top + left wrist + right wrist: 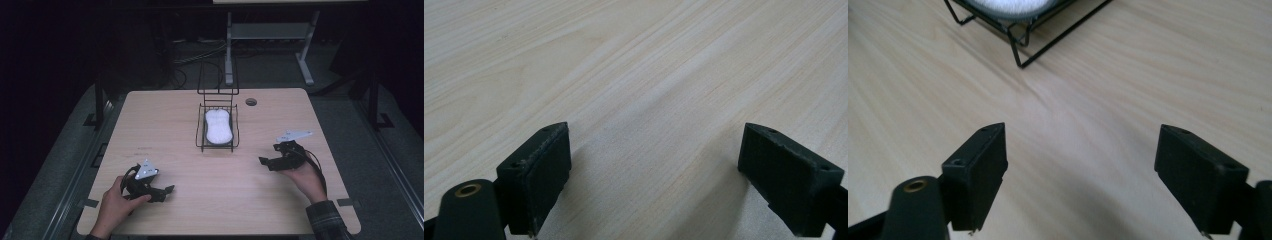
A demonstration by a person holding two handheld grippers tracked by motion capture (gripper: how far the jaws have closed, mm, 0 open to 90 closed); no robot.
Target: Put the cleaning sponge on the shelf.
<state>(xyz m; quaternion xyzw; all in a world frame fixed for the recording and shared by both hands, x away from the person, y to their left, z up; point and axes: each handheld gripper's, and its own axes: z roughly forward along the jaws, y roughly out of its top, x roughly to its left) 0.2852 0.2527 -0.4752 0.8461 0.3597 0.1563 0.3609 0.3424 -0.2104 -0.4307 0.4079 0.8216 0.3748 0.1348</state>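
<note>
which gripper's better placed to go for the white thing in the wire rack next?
Right, probably. The right gripper is open, empty and nearer the wire rack, whose corner shows ahead in the right gripper view. The left gripper, also open, faces bare table. The white object lies flat inside.

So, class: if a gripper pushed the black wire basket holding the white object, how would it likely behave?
The wire basket looks thin and open, so probably light; it should slide on the smooth table. Its tall back frame might tip it. The white object lies loose, so may shift.
</note>
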